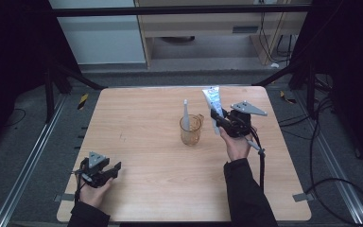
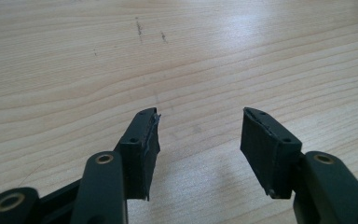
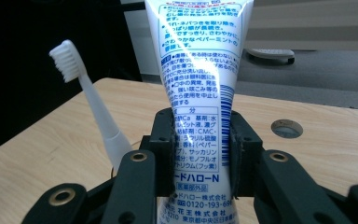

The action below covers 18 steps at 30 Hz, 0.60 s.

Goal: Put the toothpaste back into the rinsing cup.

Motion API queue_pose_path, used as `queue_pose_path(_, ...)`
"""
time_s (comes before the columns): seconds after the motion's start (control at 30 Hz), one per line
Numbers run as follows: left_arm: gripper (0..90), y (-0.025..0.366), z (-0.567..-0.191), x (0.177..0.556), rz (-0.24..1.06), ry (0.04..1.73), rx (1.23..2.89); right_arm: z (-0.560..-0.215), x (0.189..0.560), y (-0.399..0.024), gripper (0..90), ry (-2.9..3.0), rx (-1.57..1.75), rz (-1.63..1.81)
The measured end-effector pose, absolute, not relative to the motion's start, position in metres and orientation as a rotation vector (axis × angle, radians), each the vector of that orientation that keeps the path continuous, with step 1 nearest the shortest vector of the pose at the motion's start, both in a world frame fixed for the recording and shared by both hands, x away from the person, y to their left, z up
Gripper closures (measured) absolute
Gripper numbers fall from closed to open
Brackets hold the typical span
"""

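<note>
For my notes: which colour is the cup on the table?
Clear amber cup; the high view shows it best.

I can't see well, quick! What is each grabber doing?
Left gripper: open, holding nothing, over the table.
Right gripper: closed on the toothpaste tube.

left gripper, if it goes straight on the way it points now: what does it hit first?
Likely the bare wooden table. The left gripper points forward and slightly down, jaws open with nothing between them, and bare tabletop lies ahead. How soon it would touch is unclear.
</note>
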<state>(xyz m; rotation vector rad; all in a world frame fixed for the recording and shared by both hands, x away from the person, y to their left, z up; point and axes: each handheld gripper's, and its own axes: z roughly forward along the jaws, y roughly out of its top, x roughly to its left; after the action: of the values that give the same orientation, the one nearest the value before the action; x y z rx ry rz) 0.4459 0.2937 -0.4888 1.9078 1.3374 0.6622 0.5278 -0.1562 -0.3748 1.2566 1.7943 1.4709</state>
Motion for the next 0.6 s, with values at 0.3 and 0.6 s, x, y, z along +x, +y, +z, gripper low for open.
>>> queue_pose_path(0.3,45.9,0.294,-0.489,0.446,0.669,1.337,1.904,-0.373,0.545,-0.144,68.2,1.719,1.258,1.496)
queue_pose_path(0.6,45.9,0.295,-0.489,0.446,0.674,1.343,1.899,-0.378,0.560,-0.133,68.1,1.678,1.260,1.531)
